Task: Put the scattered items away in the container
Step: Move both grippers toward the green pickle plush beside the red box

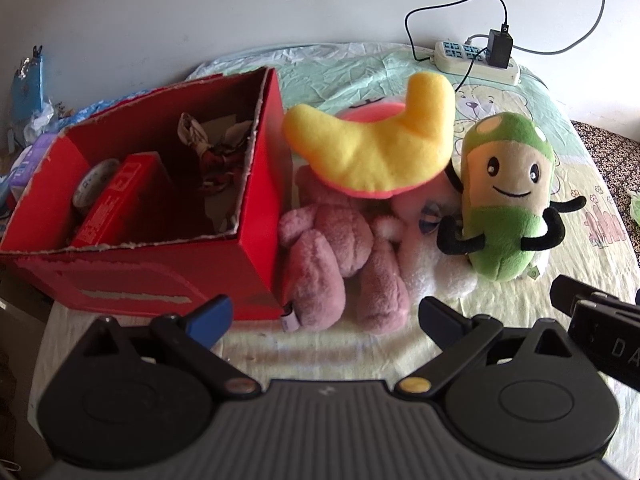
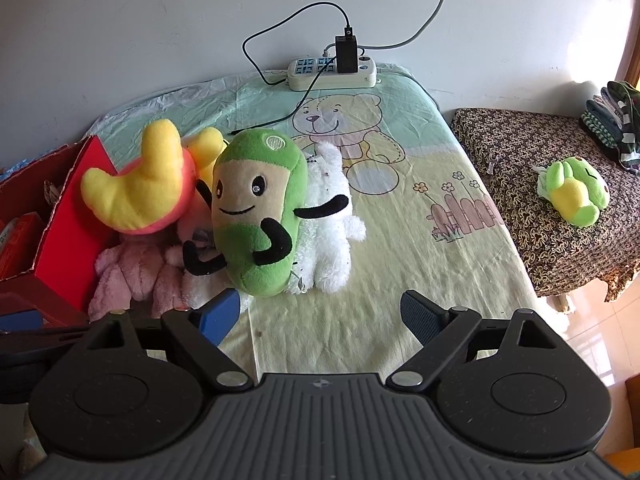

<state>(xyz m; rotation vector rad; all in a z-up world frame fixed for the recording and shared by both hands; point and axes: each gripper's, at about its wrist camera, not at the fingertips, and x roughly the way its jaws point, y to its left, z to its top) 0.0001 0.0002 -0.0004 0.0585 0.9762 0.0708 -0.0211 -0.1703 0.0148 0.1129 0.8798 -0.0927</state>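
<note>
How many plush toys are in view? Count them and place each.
5. Yellow plush atop the pile beside the red box; pink plush under it; green plush upright; white plush behind it; small green plush on the patterned side table. Others may be hidden.

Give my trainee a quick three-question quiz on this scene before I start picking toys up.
1. True or false: the left gripper holds a toy.
2. Which plush leans on the white plush? A) green plush B) pink plush C) frog plush
3. Which toy lies off the bed, on the patterned side table?

Key: 1 false, both it and the right gripper are open and empty; 2 A; 3 the frog plush.
</note>
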